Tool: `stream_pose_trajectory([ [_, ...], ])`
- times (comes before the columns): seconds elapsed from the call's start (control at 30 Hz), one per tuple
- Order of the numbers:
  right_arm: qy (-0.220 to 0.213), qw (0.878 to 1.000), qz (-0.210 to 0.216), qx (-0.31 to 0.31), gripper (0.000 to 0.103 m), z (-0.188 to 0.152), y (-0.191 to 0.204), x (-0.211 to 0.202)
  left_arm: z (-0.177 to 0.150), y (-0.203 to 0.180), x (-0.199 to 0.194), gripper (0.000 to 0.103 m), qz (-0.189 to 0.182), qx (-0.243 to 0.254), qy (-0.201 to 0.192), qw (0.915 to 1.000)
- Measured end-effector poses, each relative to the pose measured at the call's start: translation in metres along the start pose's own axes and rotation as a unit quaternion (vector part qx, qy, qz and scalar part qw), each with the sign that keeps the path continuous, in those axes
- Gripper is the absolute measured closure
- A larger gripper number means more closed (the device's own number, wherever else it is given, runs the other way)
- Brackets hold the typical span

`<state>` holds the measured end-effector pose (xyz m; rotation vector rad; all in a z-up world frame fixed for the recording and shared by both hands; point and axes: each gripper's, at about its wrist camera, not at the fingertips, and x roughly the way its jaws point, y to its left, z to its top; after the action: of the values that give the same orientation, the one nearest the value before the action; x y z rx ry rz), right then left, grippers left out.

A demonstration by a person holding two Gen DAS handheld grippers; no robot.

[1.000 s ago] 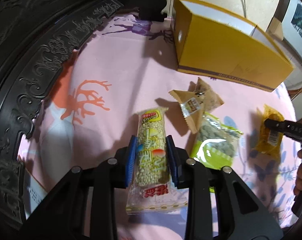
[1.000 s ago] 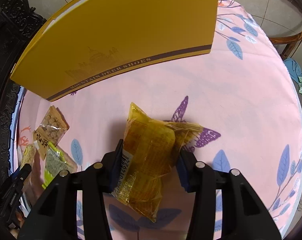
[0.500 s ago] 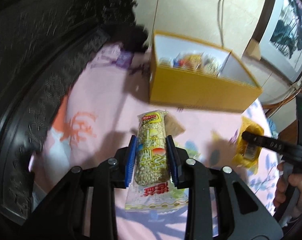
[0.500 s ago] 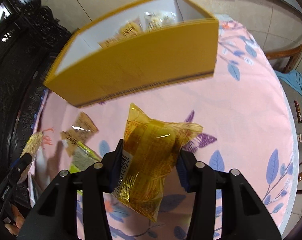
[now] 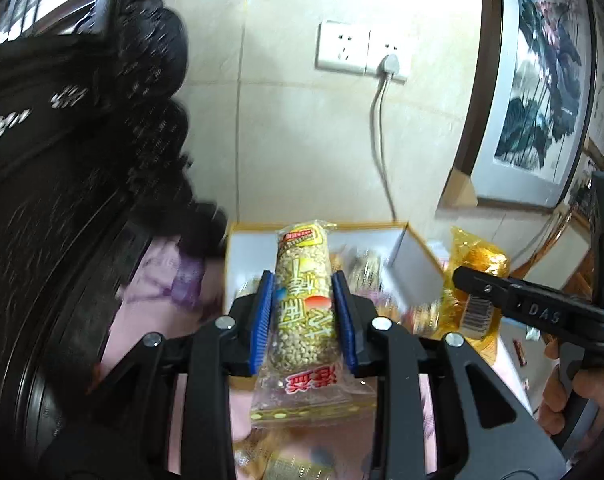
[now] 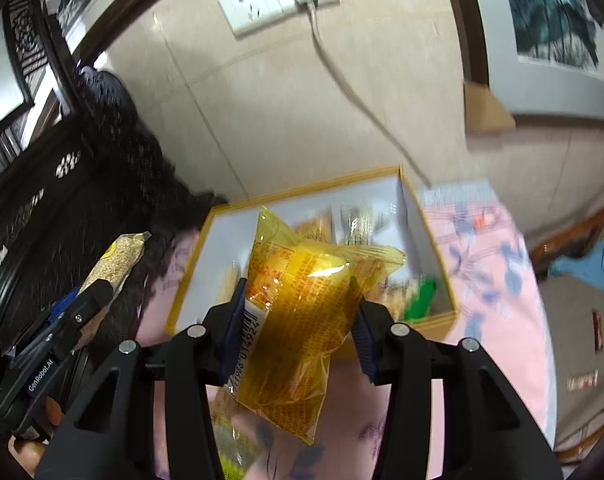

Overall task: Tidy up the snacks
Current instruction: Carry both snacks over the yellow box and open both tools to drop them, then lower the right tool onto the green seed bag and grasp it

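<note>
Left gripper (image 5: 303,320) fingers clamp a grain bar (image 5: 303,300); right gripper (image 6: 298,330) fingers clamp a yellow packet (image 6: 302,308), both above the box (image 6: 429,236).

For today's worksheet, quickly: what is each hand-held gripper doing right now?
Left hand-held gripper: closed on the puffed-grain bar packet.
Right hand-held gripper: closed on the amber snack bag.

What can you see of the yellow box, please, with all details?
The yellow box is an open cardboard box, yellow outside and on its rim, white on its inner walls. It has no lid on and stands upright on the pink flowered cloth, near the tiled wall. Several snack packets lie inside, blurred; one is green. Both held snacks hang in front of it, so part of its inside is hidden. No gripper touches it.
</note>
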<state>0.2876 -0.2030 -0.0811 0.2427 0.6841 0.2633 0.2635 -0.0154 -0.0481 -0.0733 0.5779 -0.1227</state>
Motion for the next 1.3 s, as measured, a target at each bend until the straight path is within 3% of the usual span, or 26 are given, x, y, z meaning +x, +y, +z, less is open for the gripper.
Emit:
stream_pose_trajectory([
  [0.07, -0.006, 1.0, 0.001, -0.004, 0.055, 0.016, -0.003, 0.008, 0.014, -0.004, 0.013, 0.073, -0.003, 0.003, -0.01, 0.9999],
  [0.1, -0.001, 1.0, 0.007, -0.008, 0.054, 0.025, -0.003, 0.018, 0.023, -0.008, 0.025, 0.068, 0.0, 0.012, -0.015, 0.9998],
  [0.13, 0.003, 1.0, 0.006, -0.012, 0.051, 0.032, -0.002, 0.025, 0.029, -0.01, 0.033, 0.052, 0.003, 0.019, -0.015, 0.9997],
  [0.17, 0.006, 1.0, -0.001, -0.014, 0.045, 0.038, -0.003, 0.03, 0.036, -0.013, 0.041, 0.011, 0.014, 0.021, -0.011, 0.9996],
  [0.2, 0.003, 1.0, -0.009, -0.008, 0.032, 0.045, -0.004, 0.028, 0.041, -0.012, 0.042, 0.002, 0.041, 0.014, -0.016, 0.9989],
  [0.23, -0.007, 1.0, -0.004, 0.001, 0.026, 0.048, -0.005, 0.022, 0.046, -0.011, 0.037, 0.002, 0.066, 0.003, -0.037, 0.9971],
  [0.33, -0.051, 0.999, 0.005, 0.005, 0.008, 0.046, -0.007, -0.003, 0.049, -0.002, 0.018, 0.002, 0.044, -0.016, -0.066, 0.9967],
  [0.43, -0.055, 0.998, 0.003, -0.013, 0.008, 0.029, -0.005, -0.011, 0.04, 0.011, 0.011, 0.002, 0.051, -0.032, -0.053, 0.9968],
  [0.67, 0.002, 0.999, 0.026, -0.028, 0.008, -0.027, 0.002, -0.006, -0.006, 0.039, -0.001, 0.002, 0.076, -0.061, 0.0, 0.9952],
  [0.83, 0.062, 0.997, 0.036, -0.019, 0.008, -0.075, 0.006, 0.002, -0.052, 0.057, -0.01, 0.002, 0.101, -0.065, 0.045, 0.9917],
  [1.0, 0.135, 0.99, 0.045, -0.003, 0.008, -0.128, 0.018, 0.015, -0.095, 0.08, -0.019, 0.002, 0.131, -0.09, 0.097, 0.9825],
  [1.2, 0.249, 0.968, 0.026, 0.028, 0.008, -0.186, 0.047, 0.054, -0.118, 0.108, -0.043, 0.002, 0.165, -0.118, 0.113, 0.9726],
  [1.3, 0.291, 0.954, -0.01, 0.072, 0.008, -0.205, 0.062, 0.078, -0.12, 0.115, -0.056, 0.002, 0.174, -0.128, 0.105, 0.9706],
])
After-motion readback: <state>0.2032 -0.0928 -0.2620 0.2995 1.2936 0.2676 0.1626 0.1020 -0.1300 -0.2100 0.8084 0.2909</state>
